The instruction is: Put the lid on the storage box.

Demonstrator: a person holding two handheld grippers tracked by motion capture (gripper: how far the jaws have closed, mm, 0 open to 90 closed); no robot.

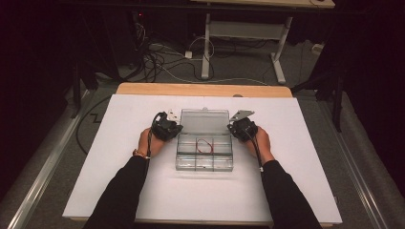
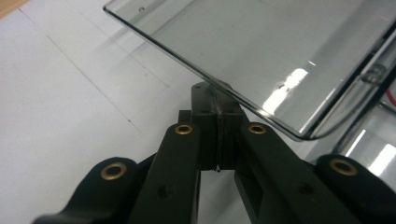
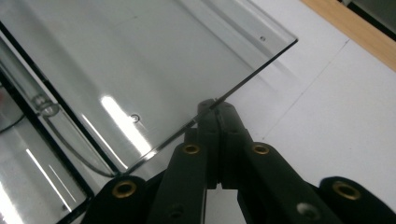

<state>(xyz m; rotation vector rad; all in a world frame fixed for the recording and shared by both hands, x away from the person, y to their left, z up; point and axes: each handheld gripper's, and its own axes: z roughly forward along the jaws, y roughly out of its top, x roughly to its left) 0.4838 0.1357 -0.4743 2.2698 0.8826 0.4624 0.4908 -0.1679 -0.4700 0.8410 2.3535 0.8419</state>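
A clear plastic compartment box (image 1: 204,161) sits mid-table with its lid (image 1: 204,120) swung open and tilted back. A thin red loop (image 1: 206,145) lies in a middle compartment. My left gripper (image 1: 179,127) is at the lid's left side. In the left gripper view its jaws (image 2: 215,93) are pressed together, tips touching the lid's edge (image 2: 177,58). My right gripper (image 1: 230,127) mirrors it at the lid's right side, shut (image 3: 215,105), with tips against the lid's edge (image 3: 261,67). Nothing sits between either pair of jaws.
The box rests on a white sheet (image 1: 119,181) over a wooden table (image 1: 143,88). A desk frame (image 1: 206,43) and loose cables (image 1: 157,62) stand on the floor beyond the table. Both forearms in dark sleeves reach in from the near edge.
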